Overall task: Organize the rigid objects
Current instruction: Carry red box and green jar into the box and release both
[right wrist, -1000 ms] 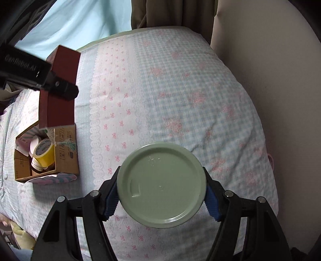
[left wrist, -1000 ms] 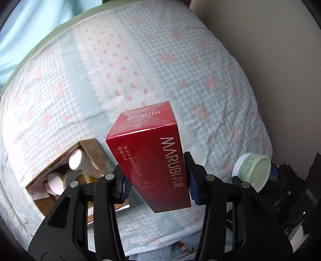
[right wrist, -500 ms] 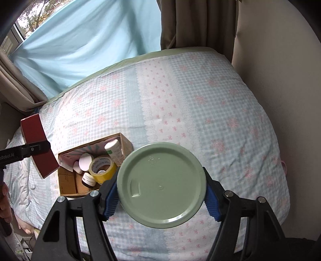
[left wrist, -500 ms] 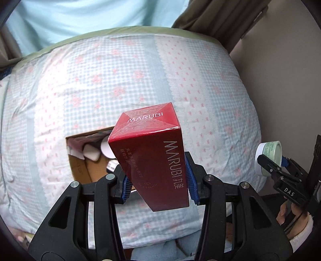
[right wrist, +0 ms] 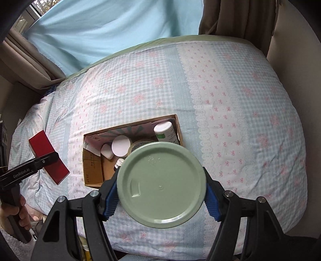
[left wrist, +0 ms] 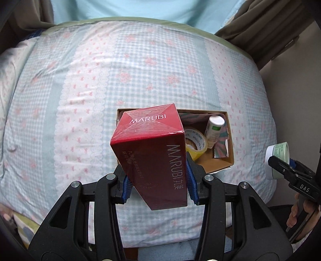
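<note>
My left gripper (left wrist: 158, 184) is shut on a red MARUBI box (left wrist: 152, 154) and holds it above the near left part of an open cardboard box (left wrist: 229, 138). My right gripper (right wrist: 160, 192) is shut on a round pale green jar (right wrist: 161, 184), held above the cardboard box's (right wrist: 92, 176) near right corner. The jar also shows in the left wrist view (left wrist: 277, 158), and the red box in the right wrist view (right wrist: 48, 160). Inside the cardboard box are a yellow tape roll (left wrist: 195, 143), a white bottle (left wrist: 213, 128) and other small containers.
The cardboard box sits on a bed with a blue checked floral quilt (right wrist: 230, 100). A light blue curtain (right wrist: 100, 26) and brown drapes (right wrist: 230, 18) hang behind it. A beige wall (right wrist: 297, 50) runs along the right side.
Both grippers have pulled back and up from the bed, so more of it shows. The cardboard box now lies centred under both held objects. Both grips are unchanged.
</note>
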Demonstrator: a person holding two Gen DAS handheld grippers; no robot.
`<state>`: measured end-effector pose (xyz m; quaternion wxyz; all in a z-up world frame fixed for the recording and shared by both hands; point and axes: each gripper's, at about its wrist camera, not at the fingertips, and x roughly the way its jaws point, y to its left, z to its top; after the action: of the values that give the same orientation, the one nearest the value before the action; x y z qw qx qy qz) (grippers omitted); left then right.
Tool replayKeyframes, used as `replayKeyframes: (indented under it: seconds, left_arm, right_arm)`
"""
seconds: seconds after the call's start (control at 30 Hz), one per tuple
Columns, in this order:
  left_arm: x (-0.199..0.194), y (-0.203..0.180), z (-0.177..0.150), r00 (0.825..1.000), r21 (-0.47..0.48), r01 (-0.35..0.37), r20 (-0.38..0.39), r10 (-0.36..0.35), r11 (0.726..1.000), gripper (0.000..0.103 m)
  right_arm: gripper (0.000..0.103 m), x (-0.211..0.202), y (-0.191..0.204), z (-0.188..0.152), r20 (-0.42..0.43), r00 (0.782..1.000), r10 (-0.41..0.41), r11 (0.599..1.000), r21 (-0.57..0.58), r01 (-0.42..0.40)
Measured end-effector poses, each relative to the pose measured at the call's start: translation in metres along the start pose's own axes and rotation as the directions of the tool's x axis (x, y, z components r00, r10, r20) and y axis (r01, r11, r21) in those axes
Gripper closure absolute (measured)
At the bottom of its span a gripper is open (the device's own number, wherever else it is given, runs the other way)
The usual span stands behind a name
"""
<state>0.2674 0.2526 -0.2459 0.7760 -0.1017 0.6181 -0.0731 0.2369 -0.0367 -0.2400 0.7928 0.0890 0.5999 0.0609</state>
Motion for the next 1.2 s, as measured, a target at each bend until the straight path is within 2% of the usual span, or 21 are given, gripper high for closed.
replayKeyframes:
  seconds: [0.2,0.3,0.43,0.63,0.87,0.93,0.97,1.0,1.07,1.13,1.2]
  left_arm:
    - [0.037,0.022,-0.005,0.999,-0.095,-0.014,-0.036,0.010,0.995,0.065]
    - [0.065,0.024,-0.006,0.997,-0.096,-0.036,-0.073,0.029,0.995,0.066]
    - [0.101,0.027,-0.003,0.991,-0.110,-0.036,-0.132,0.021,0.993,0.066]
    - [0.131,0.030,0.003,0.977,-0.124,-0.086,-0.206,0.059,0.989,0.066]
    - [0.146,0.022,0.007,0.966,-0.087,-0.121,-0.242,0.097,0.989,0.064]
    - [0.142,0.017,0.006,0.970,-0.073,-0.102,-0.229,0.083,0.992,0.049]
    - [0.139,0.014,0.006,0.972,-0.055,-0.111,-0.214,0.097,0.992,0.014]
    - [0.134,0.011,0.005,0.974,-0.035,-0.128,-0.193,0.119,0.991,0.001]
    - [0.130,0.007,0.003,0.975,-0.009,-0.140,-0.176,0.136,0.990,0.000]
    - [0.129,0.007,0.000,0.975,-0.013,-0.127,-0.185,0.122,0.992,0.000]
    - [0.126,0.010,-0.003,0.977,-0.031,-0.112,-0.184,0.105,0.993,0.000]
  right_arm:
    - [0.036,0.053,0.024,0.008,-0.111,0.993,0.038,0.995,-0.085,-0.048]
    - [0.036,0.080,0.030,0.010,-0.156,0.986,0.059,0.991,-0.107,-0.077]
    - [0.036,0.112,0.029,0.012,-0.207,0.977,0.046,0.988,-0.136,-0.075]
    - [0.036,0.140,0.019,0.014,-0.250,0.967,0.041,0.989,-0.125,-0.075]
    - [0.036,0.163,0.009,0.017,-0.280,0.959,0.051,0.994,-0.080,-0.076]
    - [0.035,0.165,0.007,0.018,-0.270,0.961,0.051,0.996,-0.059,-0.070]
    - [0.033,0.166,0.006,0.019,-0.268,0.962,0.054,0.996,-0.049,-0.069]
    - [0.020,0.167,0.005,0.019,-0.269,0.961,0.060,0.997,-0.037,-0.072]
    - [0.000,0.164,0.001,0.020,-0.258,0.962,0.093,0.995,-0.009,-0.099]
    - [0.000,0.158,0.000,0.020,-0.250,0.963,0.098,0.995,-0.007,-0.103]
    - [0.000,0.155,-0.001,0.018,-0.259,0.965,0.038,0.998,-0.035,-0.049]
